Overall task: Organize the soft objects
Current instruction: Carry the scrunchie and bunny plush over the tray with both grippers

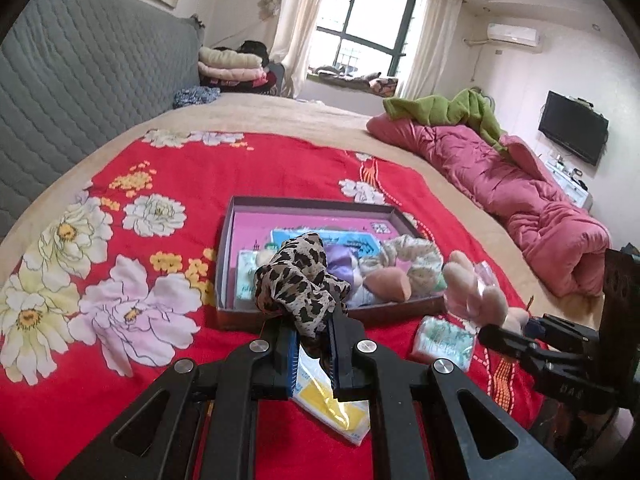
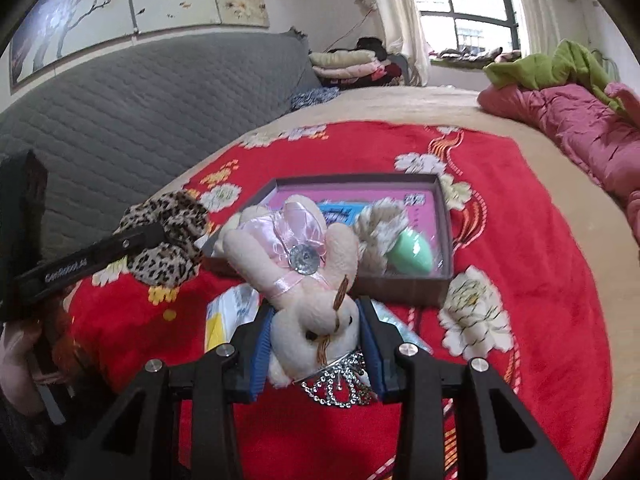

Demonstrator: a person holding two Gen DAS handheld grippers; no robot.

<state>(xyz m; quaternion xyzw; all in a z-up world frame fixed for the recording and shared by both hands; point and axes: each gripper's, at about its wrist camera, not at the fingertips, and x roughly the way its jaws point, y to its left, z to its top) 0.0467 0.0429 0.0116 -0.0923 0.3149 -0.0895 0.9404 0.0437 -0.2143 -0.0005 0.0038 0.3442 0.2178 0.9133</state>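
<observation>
Right now your left gripper (image 1: 313, 344) is pinched tight on the leopard-print scrunchie (image 1: 298, 280), which bunches up above the blue pads, clear of the bed. Your right gripper (image 2: 316, 344) stands partly open, its pads pressed to either side of the head of a cream plush bunny (image 2: 304, 268); the bunny's body, with its pink ribbon and a silver disc, sticks out past the fingers, and a beaded tiara sits under its head.

Just beyond both grippers lies the shallow brown box (image 1: 304, 204) with its pink floor. In it you can see a pale floral scrunchie (image 1: 416, 256), a purple satin piece (image 1: 340, 260), a peach sponge (image 1: 390, 286), a mint-green sponge (image 2: 410, 254) and flat printed packets. On the cover near the box lie a tissue pack (image 1: 444, 340) and a white and yellow packet (image 1: 332, 404), the latter under your left fingers.

Everything rests on a red bedcover with large white and pink flowers (image 1: 132, 248), spread over a beige sheet. A grey quilted headboard (image 1: 92, 80) runs along the left, with a painted panel above it. A rumpled pink duvet (image 1: 516, 196) and a green blanket (image 1: 448, 110) lie along the bed's right side. Folded blankets are stacked by the curtained window (image 1: 366, 26); an air conditioner and a wall television (image 1: 574, 128) are on the right wall.
</observation>
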